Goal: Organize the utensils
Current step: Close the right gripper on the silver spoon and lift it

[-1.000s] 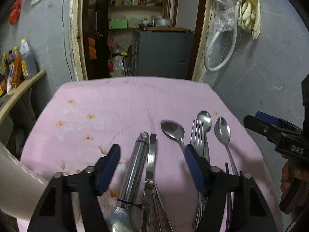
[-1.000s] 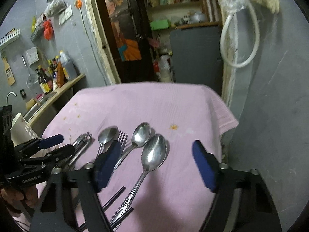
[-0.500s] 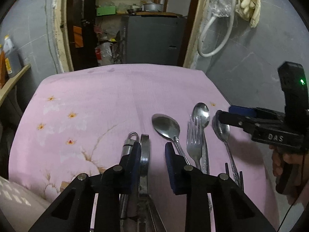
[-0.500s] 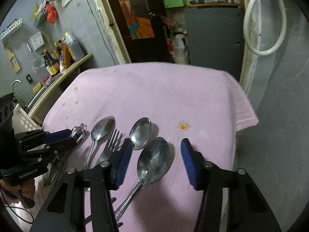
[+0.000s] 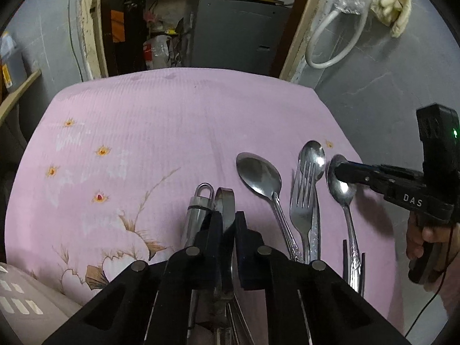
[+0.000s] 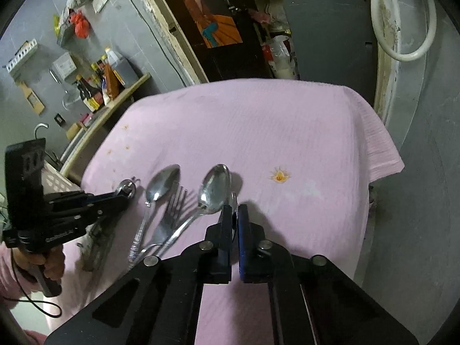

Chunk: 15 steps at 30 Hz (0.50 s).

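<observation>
My left tool [image 5: 228,224] was closing on the flat steel strip [image 5: 225,201]; my right tool [image 6: 234,215] clamped the rightmost spoon [image 5: 342,185]. All utensils remained unsorted on the tabletop [image 5: 172,120].

Count on the pink cloth [image 5: 172,120] over the worktop:

- Spoons: three. One large [image 5: 258,174], one partly under the fork [image 5: 314,155], one at the far right [image 5: 342,189].
- Fork: one [image 5: 304,201].
- Tongs: one pair [image 5: 225,201].
- Steel handle with a hanging loop [image 5: 199,204]: one; kind not clear.
- Thin dark sticks [image 5: 344,254] by the right spoon's handle: two visible.
- Tool: two, left [image 5: 228,221] and right [image 6: 233,215].
</observation>
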Each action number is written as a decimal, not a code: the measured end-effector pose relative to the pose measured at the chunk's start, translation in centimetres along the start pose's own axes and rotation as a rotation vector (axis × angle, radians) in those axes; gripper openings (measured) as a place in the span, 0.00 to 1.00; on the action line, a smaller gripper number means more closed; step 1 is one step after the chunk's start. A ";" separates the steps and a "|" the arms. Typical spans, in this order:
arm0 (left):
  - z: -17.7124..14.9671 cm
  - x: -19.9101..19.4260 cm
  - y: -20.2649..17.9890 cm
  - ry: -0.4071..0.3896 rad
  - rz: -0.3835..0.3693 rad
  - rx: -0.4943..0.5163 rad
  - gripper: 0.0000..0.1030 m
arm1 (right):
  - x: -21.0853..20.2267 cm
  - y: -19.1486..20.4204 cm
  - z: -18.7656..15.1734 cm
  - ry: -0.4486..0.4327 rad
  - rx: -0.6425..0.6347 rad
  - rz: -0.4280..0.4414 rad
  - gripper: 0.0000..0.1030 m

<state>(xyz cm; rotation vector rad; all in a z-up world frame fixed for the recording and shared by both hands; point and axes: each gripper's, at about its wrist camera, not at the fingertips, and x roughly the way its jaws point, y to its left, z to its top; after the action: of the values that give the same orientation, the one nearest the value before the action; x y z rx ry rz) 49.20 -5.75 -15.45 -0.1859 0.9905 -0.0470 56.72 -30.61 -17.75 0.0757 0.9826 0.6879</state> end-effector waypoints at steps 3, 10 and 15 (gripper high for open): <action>0.1 -0.8 0.1 -0.008 -0.015 -0.003 0.08 | -1.1 0.8 -0.2 -0.020 -0.009 0.003 0.02; 0.1 -4.6 -0.6 -0.055 -0.049 0.007 0.06 | -6.0 3.6 -1.1 -0.119 -0.015 -0.039 0.02; -0.5 -8.3 -0.4 -0.089 -0.087 0.017 0.04 | -10.5 7.0 -2.4 -0.212 -0.050 -0.127 0.02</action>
<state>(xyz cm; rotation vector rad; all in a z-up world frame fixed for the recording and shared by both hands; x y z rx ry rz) 44.27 -5.14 -8.80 -0.2139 0.8930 -0.1255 47.46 -31.60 -8.85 0.0406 0.7594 0.5744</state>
